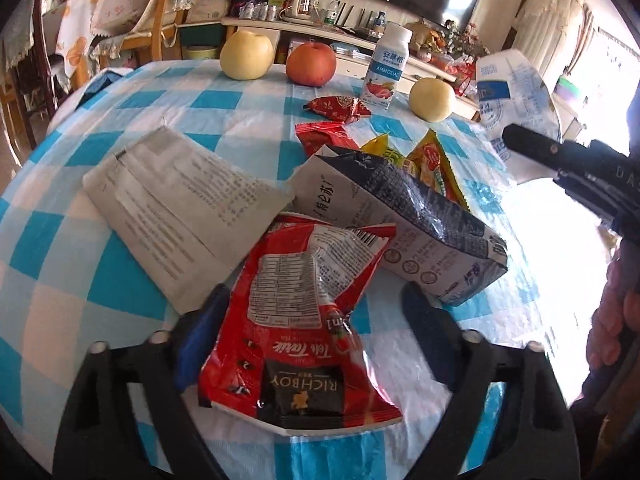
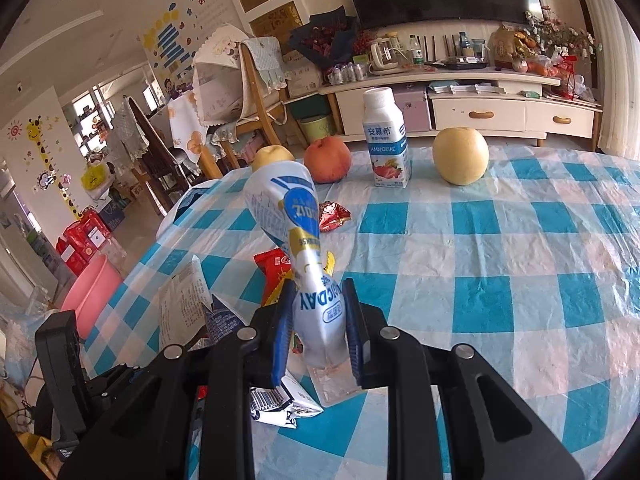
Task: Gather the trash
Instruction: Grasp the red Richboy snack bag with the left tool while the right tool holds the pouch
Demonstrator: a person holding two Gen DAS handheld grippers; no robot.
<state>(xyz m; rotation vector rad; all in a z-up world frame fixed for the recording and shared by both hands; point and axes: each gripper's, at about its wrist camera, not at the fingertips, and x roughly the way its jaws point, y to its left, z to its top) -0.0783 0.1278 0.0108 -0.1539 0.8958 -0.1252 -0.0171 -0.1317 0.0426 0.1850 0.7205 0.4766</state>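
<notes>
A red Richboy snack bag [image 1: 304, 320] lies crumpled on the blue-and-white checked tablecloth [image 1: 120, 280]. My left gripper [image 1: 314, 292] hangs over it, open, with the bag between its blue pads [image 1: 200, 332]; a gap shows at the right pad. Behind the bag lie a dark blue and white bag [image 1: 400, 216], a folded printed paper [image 1: 180, 208], red wrappers [image 1: 324, 136] and yellow wrappers [image 1: 432, 164]. My right gripper [image 2: 318, 292] is shut on a white and blue pouch [image 2: 296, 208], held upright above the table; the same pouch [image 1: 508, 92] shows at the right of the left wrist view.
At the table's far edge stand a yoghurt bottle [image 1: 386, 68], a red apple [image 1: 311, 63] and two yellow pears [image 1: 246, 55] [image 1: 432, 99]. Another red wrapper [image 1: 338, 106] lies before the bottle. A pink basin [image 2: 92, 292] sits on the floor to the left, and wooden chairs [image 2: 256, 92] stand beyond.
</notes>
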